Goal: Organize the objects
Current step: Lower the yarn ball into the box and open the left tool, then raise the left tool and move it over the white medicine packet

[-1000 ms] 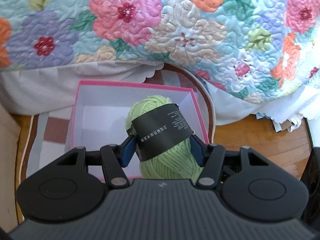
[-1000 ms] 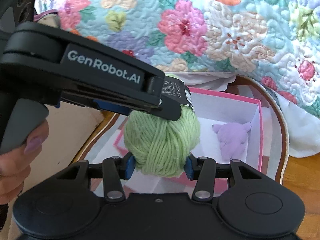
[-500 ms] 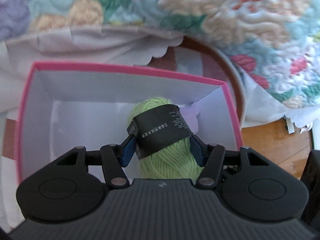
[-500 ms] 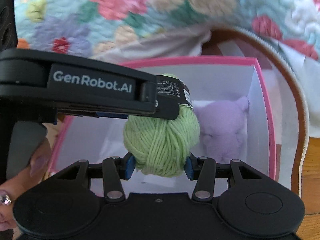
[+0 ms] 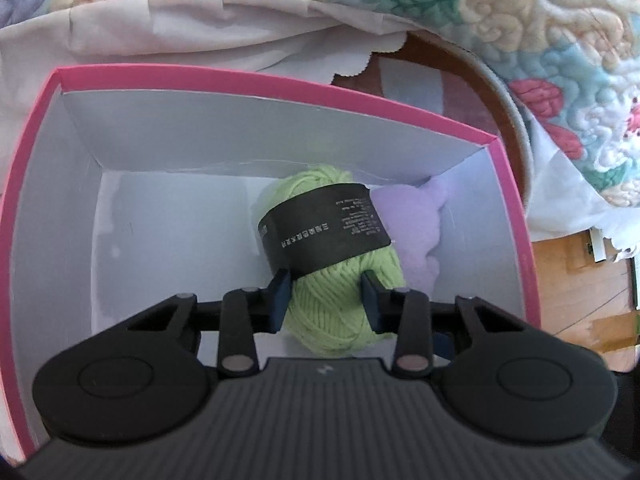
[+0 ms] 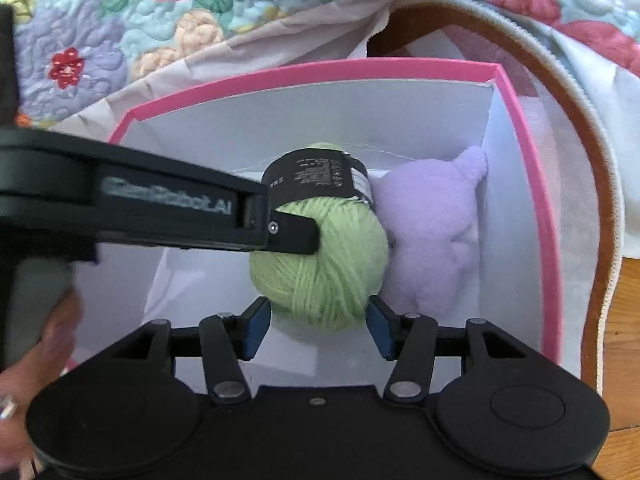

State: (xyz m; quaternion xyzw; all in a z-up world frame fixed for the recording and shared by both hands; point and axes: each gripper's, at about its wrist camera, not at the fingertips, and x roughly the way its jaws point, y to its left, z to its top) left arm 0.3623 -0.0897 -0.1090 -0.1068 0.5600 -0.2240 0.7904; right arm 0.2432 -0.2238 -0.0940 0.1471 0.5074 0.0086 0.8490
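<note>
Green yarn ball (image 5: 340,280) with a black paper label band (image 5: 324,232) sits inside the pink box (image 5: 24,184), right of centre in the left wrist view, low against the white floor of the box. In the right wrist view the yarn ball (image 6: 320,264) is dead centre, label (image 6: 316,178) on its far top side.

Left claw (image 5: 325,294): blue-padded fingers (image 5: 280,296) on either side of the ball's lower half, left pad touching the yarn, right pad right at its edge. Reads as clamped on the yarn, though the grip looks light. In the right wrist view the left claw (image 6: 292,236) enters from the left edge, its black finger lying across the ball's left top.

Right claw (image 6: 316,326): fingers (image 6: 254,330) flank the near underside of the ball; a sliver of gap shows at both pads, so jaws are apart and not gripping.

Purple plush toy (image 6: 436,232) is just to the right of the ball, touching it, pushed into the box's far right corner. Same toy (image 5: 416,224) is partly hidden behind the yarn in the left wrist view.

Box has a pink rim (image 6: 536,184) and white inner walls. It sits on a rug with a brown border (image 6: 600,184). Floral quilt (image 5: 540,40) fills the top of both frames, pale sheet (image 5: 180,28) hanging below it. Wood floor (image 5: 580,288) at right edge. Person's hand (image 6: 44,340) at lower left of the right wrist view, on the left gripper's handle.
</note>
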